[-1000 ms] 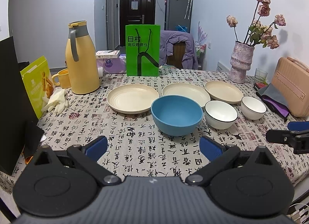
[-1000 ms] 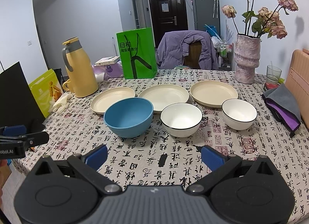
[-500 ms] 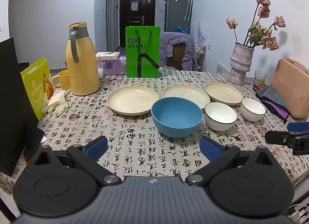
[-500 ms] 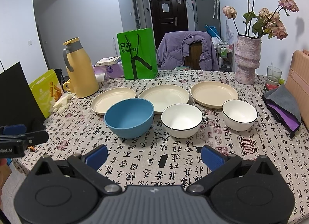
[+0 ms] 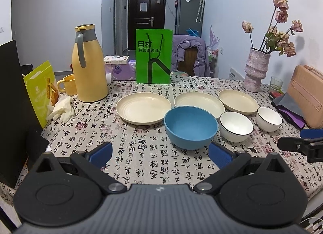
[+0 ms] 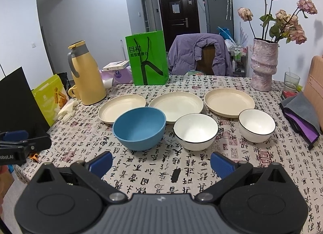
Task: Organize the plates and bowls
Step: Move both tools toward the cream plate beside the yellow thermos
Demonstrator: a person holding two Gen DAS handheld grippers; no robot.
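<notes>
Three cream plates stand in a row on the table: left plate (image 5: 143, 107) (image 6: 121, 107), middle plate (image 5: 198, 103) (image 6: 176, 105), right plate (image 5: 238, 101) (image 6: 229, 101). In front of them stand a blue bowl (image 5: 190, 130) (image 6: 139, 128) and two white bowls with dark rims, a larger one (image 5: 235, 126) (image 6: 195, 131) and a smaller one (image 5: 269, 118) (image 6: 256, 125). My left gripper (image 5: 160, 154) is open and empty, hovering near the table's front edge before the blue bowl. My right gripper (image 6: 161, 162) is open and empty before the larger white bowl.
A yellow thermos (image 5: 88, 63), yellow mug (image 5: 68, 84), white gloves (image 5: 60, 109) and a green-yellow box (image 5: 41, 90) stand at the left. A green bag (image 5: 153, 56) stands behind the plates. A vase of flowers (image 5: 256, 68), glass (image 5: 276, 84), folded cloths (image 6: 300, 112) and a tan case (image 5: 304, 94) are at the right.
Both grippers have stayed open and nearly still; the views have shifted only slightly. The dishes have not moved.
</notes>
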